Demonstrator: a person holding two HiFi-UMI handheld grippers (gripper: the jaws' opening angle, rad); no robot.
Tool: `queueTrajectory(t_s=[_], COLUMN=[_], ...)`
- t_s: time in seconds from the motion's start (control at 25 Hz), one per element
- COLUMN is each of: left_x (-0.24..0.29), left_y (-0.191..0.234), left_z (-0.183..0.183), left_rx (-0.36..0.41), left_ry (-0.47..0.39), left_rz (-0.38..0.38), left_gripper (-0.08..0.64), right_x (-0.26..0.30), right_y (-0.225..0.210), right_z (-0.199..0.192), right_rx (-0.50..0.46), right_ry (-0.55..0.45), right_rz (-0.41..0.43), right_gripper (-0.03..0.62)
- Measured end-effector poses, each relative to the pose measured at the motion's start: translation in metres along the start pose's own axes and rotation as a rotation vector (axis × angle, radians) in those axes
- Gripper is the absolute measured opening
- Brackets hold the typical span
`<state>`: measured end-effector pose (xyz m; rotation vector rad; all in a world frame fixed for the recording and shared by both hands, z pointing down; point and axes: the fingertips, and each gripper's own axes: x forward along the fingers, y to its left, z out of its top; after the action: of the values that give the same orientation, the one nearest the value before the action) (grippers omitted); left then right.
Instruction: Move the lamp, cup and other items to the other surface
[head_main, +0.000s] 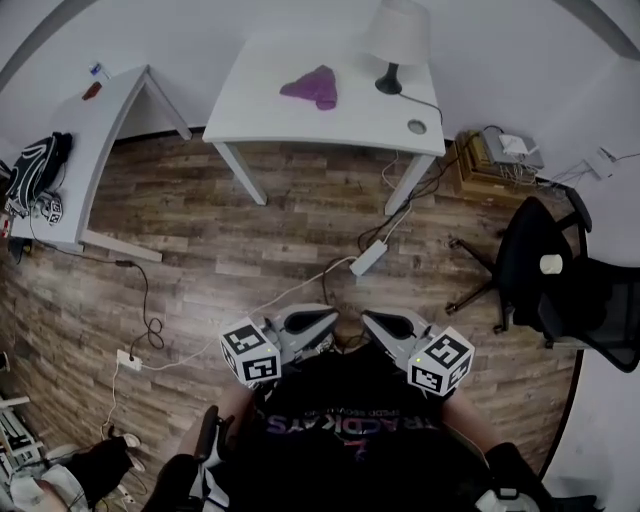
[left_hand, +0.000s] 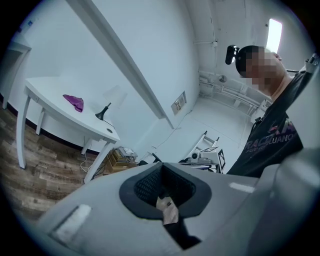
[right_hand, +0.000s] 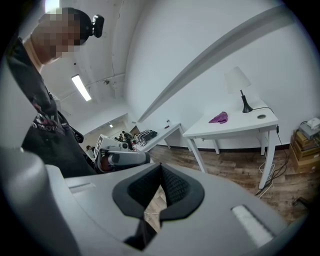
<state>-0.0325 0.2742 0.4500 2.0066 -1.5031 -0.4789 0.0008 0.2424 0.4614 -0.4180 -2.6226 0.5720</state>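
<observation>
Grey left gripper (head_main: 328, 322) and right gripper (head_main: 372, 320), held at the person's chest with tips near each other; the jaws of each are pressed together with nothing between them. Beyond, across the wood-plank floor (head_main: 250, 240), a white table (head_main: 270, 120) carries the lamp (head_main: 395, 45) at its far right corner and a purple cloth (head_main: 312, 88) near its middle, both well apart from the grippers. A second white table (head_main: 95, 140) at left bears a dark bag (head_main: 35, 170); a black office chair (head_main: 560, 280) stands at right
</observation>
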Motion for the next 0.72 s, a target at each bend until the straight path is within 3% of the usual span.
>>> queueTrajectory(t_s=[0.12, 0.24, 0.44, 0.72], left_x=[0.000, -0.001, 0.019, 0.074], left_y=[0.006, 0.015, 0.009, -0.013], left_z=[-0.006, -0.026, -0.031, -0.029], left_rx=[-0.004, -0.074, -0.101, -0.098], left_ry=[-0.002, -0.001, -0.001, -0.036], left_rz=[0.077, 0.148, 0.168, 0.210], left_gripper=[0.002, 0.000, 0.000, 0.000], right_x=[-0.010, -0.023, -0.044, -0.088], right_y=[-0.002, -0.010, -0.028, -0.066], right_z=[-0.004, -0.015, -0.009, 0.010], right_rx=[0.032, 0.083, 0.096, 0.079], right_ry=[-0.004, 0.008, -0.007, -0.012], right_rz=[-0.014, -0.040, -0.040, 0.024], right_gripper=[0.005, 0.005, 0.006, 0.015])
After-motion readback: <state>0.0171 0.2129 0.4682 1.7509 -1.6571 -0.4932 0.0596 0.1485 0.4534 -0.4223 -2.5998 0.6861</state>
